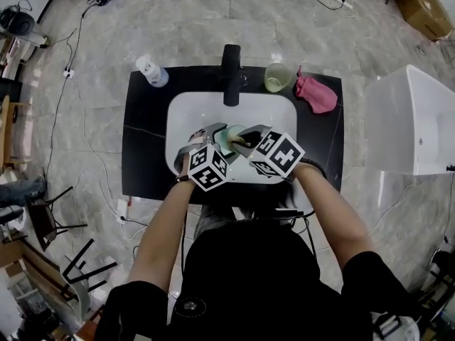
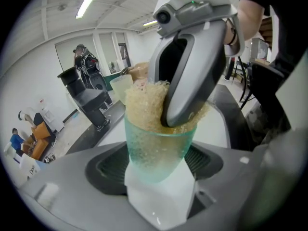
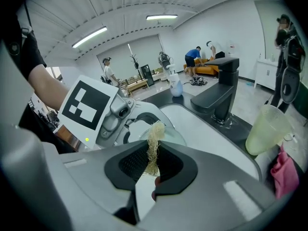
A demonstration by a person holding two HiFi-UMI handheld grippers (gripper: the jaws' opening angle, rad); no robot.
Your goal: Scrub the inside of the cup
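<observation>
A translucent teal cup (image 2: 156, 150) is held over the white sink basin (image 1: 274, 116), with my left gripper (image 2: 160, 177) shut on its lower part. A yellowish scrubbing sponge (image 2: 144, 105) fills the cup's mouth and bulges above the rim. My right gripper (image 3: 153, 153) is shut on that sponge (image 3: 154, 143), and its jaws reach down into the cup from above. In the head view the left gripper (image 1: 213, 144) and right gripper (image 1: 247, 143) meet at the cup (image 1: 229, 139) near the basin's front.
A black faucet (image 1: 231, 73) stands at the back of the basin. On the black counter (image 1: 142, 141) are a soap bottle (image 1: 151, 71) at back left, a pale green cup (image 1: 277, 77) and a pink cloth (image 1: 316, 94) at back right.
</observation>
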